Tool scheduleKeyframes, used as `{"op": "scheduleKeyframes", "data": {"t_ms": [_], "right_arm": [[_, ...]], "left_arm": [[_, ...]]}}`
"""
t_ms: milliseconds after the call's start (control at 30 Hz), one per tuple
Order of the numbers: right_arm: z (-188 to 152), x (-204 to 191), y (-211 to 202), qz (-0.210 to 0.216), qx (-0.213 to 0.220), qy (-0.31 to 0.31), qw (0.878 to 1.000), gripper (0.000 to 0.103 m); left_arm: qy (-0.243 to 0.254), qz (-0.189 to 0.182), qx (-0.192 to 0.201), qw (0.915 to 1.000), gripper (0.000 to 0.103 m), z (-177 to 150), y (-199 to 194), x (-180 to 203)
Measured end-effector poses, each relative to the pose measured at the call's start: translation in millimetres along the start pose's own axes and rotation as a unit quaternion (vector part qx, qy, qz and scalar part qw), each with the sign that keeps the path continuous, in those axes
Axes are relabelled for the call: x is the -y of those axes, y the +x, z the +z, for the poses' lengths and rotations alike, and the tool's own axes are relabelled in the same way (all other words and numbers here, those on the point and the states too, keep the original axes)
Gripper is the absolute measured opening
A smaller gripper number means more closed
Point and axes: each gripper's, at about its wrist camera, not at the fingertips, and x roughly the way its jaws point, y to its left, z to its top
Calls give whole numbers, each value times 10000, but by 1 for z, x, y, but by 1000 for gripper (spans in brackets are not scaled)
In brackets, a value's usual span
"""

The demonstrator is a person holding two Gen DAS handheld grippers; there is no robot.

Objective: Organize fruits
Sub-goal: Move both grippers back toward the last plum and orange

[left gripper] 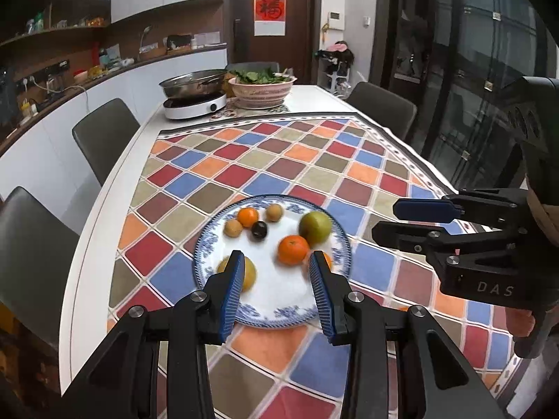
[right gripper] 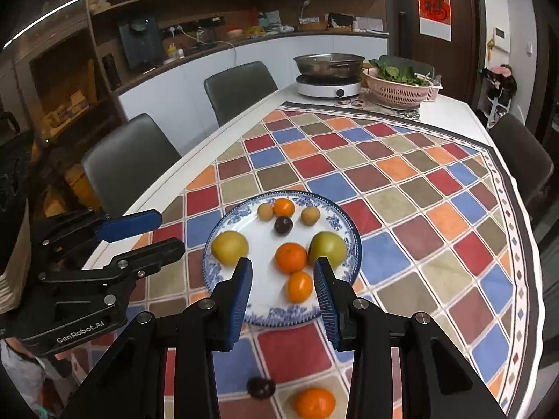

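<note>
A blue-and-white plate [left gripper: 209, 244] [right gripper: 346, 223] sits on the checked tablecloth and holds several fruits: a green apple [left gripper: 315, 227] [right gripper: 326, 248], an orange [left gripper: 292, 249] [right gripper: 291, 257], a yellow fruit [left gripper: 249, 274] [right gripper: 229, 247], a dark plum [left gripper: 259, 230] [right gripper: 283, 225], small oranges and tan fruits. A small orange [right gripper: 299, 286] lies at the plate's near side. My left gripper [left gripper: 276, 289] is open and empty above the plate's near edge. My right gripper [right gripper: 282, 291] is open and empty over the plate. A dark fruit [right gripper: 260, 387] and an orange [right gripper: 313, 402] lie on the cloth under it.
An induction cooker with a steel pan [left gripper: 194, 99] [right gripper: 328, 73] and a pink basket of greens [left gripper: 262, 89] [right gripper: 398, 85] stand at the table's far end. Grey chairs [left gripper: 104, 136] [right gripper: 132, 157] line the table's left side; another [left gripper: 382, 106] stands on the right.
</note>
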Motion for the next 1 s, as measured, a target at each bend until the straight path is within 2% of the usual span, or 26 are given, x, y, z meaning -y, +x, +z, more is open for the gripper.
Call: {"op": "scheduleKeyframes", "data": {"t_ms": [233,433,733,1000], "right_arm": [[-30,-2,-25,-104,99,-79,9999,38],[-59,4,-33,-201,15,-17,9998,38],[-93,9,-32,-260,-218,-27,9994,38],[-114,8,-20,-262,-532,-266,9979,38]], "left_arm": [[167,-93,81,9998,40,-21,-16,25],[299,-253,-1,9992,42,-40,-16,44],[583,-492,-79,9971,42,-64,-8,64],[720,-749,-313,9941,42,-83,11,75]]}}
